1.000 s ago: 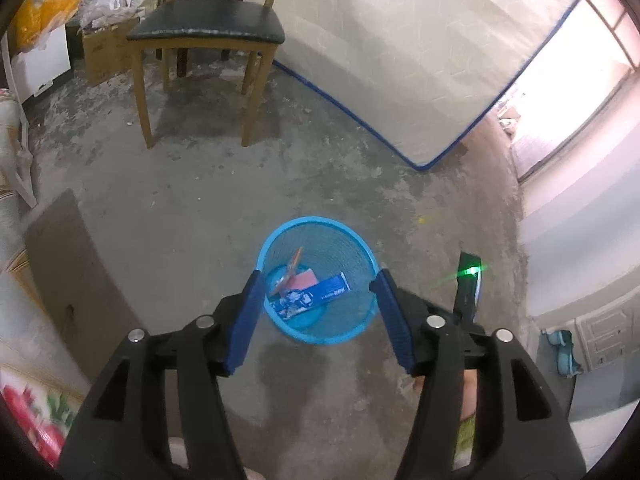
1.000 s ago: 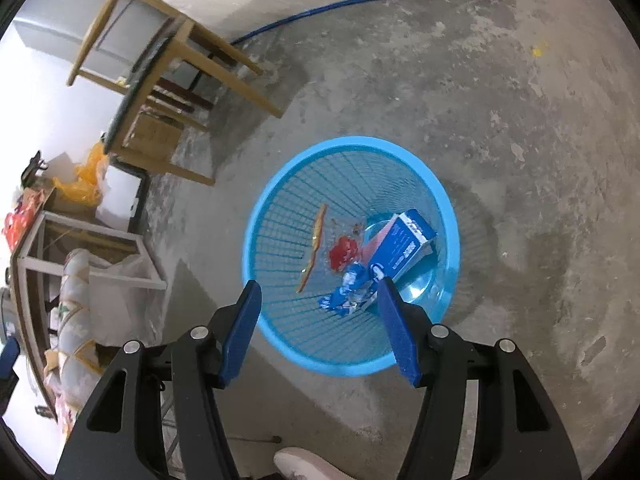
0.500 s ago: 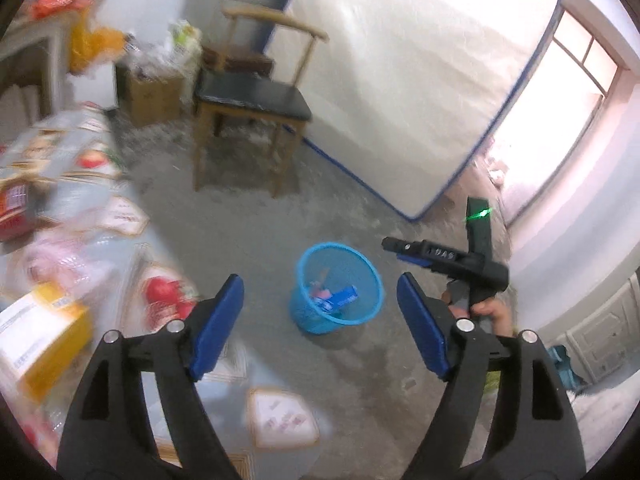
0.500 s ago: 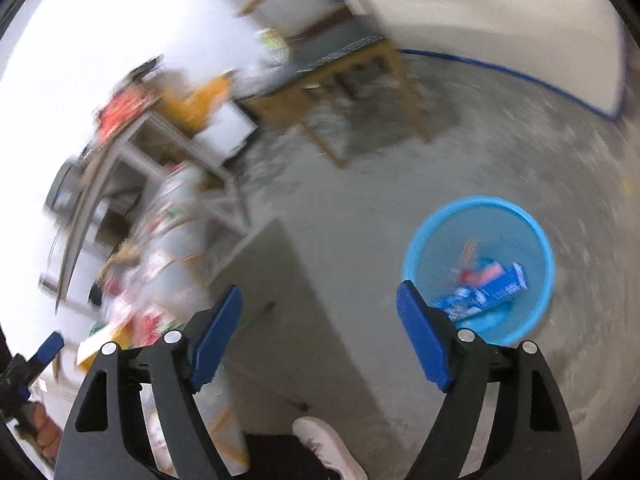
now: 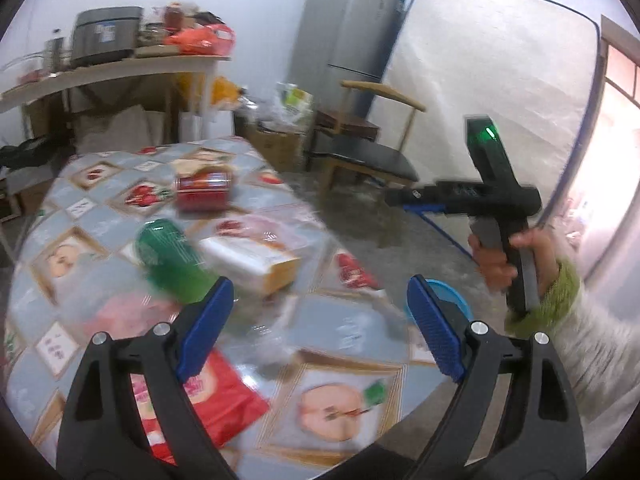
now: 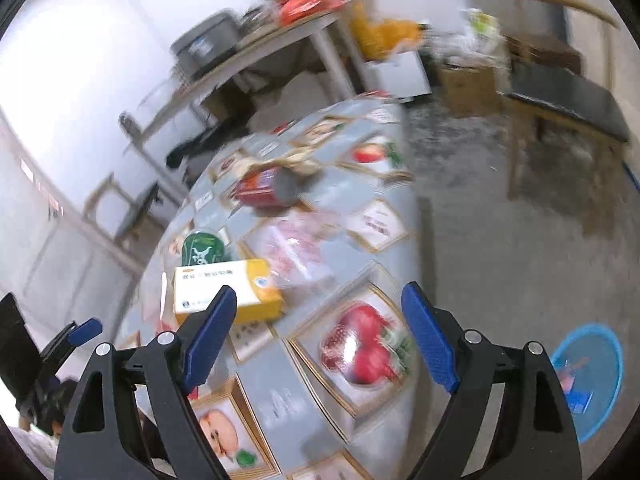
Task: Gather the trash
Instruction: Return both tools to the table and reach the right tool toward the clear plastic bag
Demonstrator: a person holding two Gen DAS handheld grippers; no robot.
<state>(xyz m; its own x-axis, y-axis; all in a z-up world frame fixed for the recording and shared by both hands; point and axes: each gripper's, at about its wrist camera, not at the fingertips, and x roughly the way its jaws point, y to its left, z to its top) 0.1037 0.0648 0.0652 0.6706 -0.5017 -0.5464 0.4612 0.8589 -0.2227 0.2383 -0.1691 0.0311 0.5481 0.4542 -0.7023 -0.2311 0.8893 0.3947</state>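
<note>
Both hand-held grippers are empty, and their jaws are opening with nothing between them. The left hand-held gripper points down over the near right part of the tabletop, and the trash lies ahead of it and to its left: a green can on its side just past the left pad, a white and yellow box beside the can toward the middle, a red can farther off, and a red wrapper nearest, under the left finger. The green can's long axis seems to run from far left to near right, slanting toward the jaws; blur makes that a guess. In the right wrist view the right hand-held gripper hangs over the same tabletop with the box just beyond its left pad, long axis roughly across the view, the green can touching or just behind it, and the red can well beyond, its grey end turned to the right. A clear bag lies to the right of the box. By my reading the left hand is nearer the green can and the wrapper, and the box lies within easy reach of either. The blue bin stands on the floor to the right of the tabletop, well apart from the trash; it already holds a few pieces, one blue and one pinkish, too blurred to name. From the left wrist only its rim shows past the table edge. The person's right hand holds its tool up on the right.
</note>
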